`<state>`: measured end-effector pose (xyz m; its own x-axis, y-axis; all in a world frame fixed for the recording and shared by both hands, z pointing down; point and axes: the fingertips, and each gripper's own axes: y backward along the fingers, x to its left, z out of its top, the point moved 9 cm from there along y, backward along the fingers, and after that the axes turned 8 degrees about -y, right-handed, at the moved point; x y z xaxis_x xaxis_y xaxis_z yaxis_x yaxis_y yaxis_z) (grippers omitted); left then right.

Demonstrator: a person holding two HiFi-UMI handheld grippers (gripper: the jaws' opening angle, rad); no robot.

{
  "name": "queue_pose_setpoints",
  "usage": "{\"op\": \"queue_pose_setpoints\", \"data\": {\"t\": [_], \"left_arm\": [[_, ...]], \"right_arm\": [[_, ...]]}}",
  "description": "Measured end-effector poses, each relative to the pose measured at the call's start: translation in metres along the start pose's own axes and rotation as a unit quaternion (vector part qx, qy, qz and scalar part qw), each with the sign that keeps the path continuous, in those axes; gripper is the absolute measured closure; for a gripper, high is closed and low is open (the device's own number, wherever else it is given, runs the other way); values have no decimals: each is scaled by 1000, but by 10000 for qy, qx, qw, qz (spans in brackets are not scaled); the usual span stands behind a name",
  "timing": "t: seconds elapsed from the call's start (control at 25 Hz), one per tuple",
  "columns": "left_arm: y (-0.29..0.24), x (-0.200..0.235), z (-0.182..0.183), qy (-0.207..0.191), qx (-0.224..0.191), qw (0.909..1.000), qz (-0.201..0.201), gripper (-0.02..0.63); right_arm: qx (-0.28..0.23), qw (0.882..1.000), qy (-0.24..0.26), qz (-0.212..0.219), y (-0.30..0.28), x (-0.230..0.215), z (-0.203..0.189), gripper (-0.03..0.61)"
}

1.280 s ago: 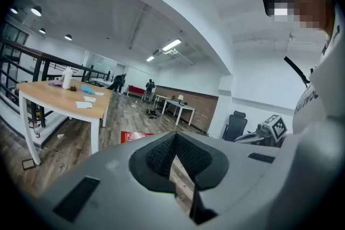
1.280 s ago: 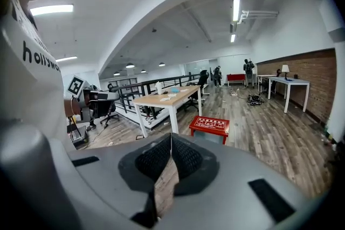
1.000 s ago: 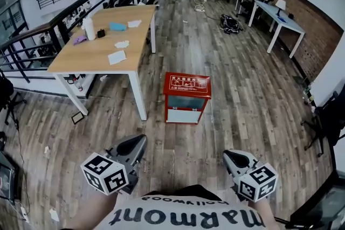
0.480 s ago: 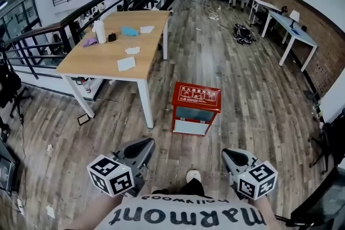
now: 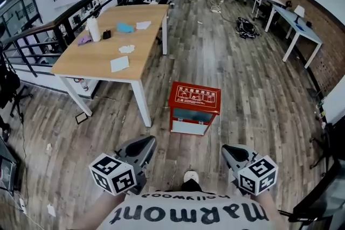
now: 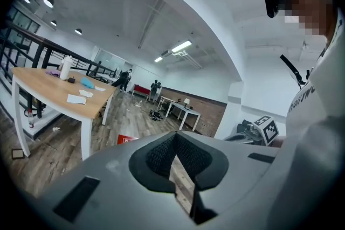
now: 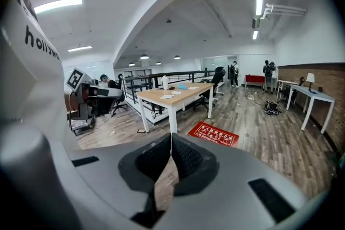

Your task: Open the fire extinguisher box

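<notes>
**A:** What is to be seen, from the largest thing down?

**B:** A plank floor is spread all round; a long wooden table is set ahead on the left; the red fire extinguisher box is stood on the floor just beside the table's near right leg, ahead of the person and roughly midway between the two tools; its labelled lid appears to be down.

**A:** And the tongs?

**B:** The left gripper and the right gripper are held low, well apart from the box; in each gripper view the jaws are pressed together, and nothing is caught between them.

**A:** Which step is in hand, then?

**B:** The approach, it is judged; the box has not been touched.

**A:** How might it be done well?

**B:** The box should be faced squarely; the jaws would have to be parted before the lid's front edge is reached; no latch or handle can be made out from here, so one should be looked for once closer; since the box stands free, its body might be steadied with one gripper while the lid is lifted with the other, lest it be tipped or slid; the table leg close by should be kept clear of.
</notes>
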<state>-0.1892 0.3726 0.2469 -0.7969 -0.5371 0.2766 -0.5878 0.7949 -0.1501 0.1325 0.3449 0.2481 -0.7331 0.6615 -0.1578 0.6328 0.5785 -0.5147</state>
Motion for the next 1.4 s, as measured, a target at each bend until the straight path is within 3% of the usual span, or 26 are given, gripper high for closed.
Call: {"op": "queue_pose_setpoints", "data": {"t": [0.16,0.56,1.0,1.4], "left_arm": [[-25,6,1,248,-66,9996,117,607],[-66,12,3,416,98,9975,569,607],[-108,16,23,201,242,9965,772,607],[-152,34,31,262,275,9952,903,607]], "right_arm": [[179,9997,151,42,-10,-27,10,569],[303,9991,-3,282,-34,-87,23,569],[239,9980,-79,586,-67,-135,42,569],[396,9967,-52,705,-96,-178,56,569]]}}
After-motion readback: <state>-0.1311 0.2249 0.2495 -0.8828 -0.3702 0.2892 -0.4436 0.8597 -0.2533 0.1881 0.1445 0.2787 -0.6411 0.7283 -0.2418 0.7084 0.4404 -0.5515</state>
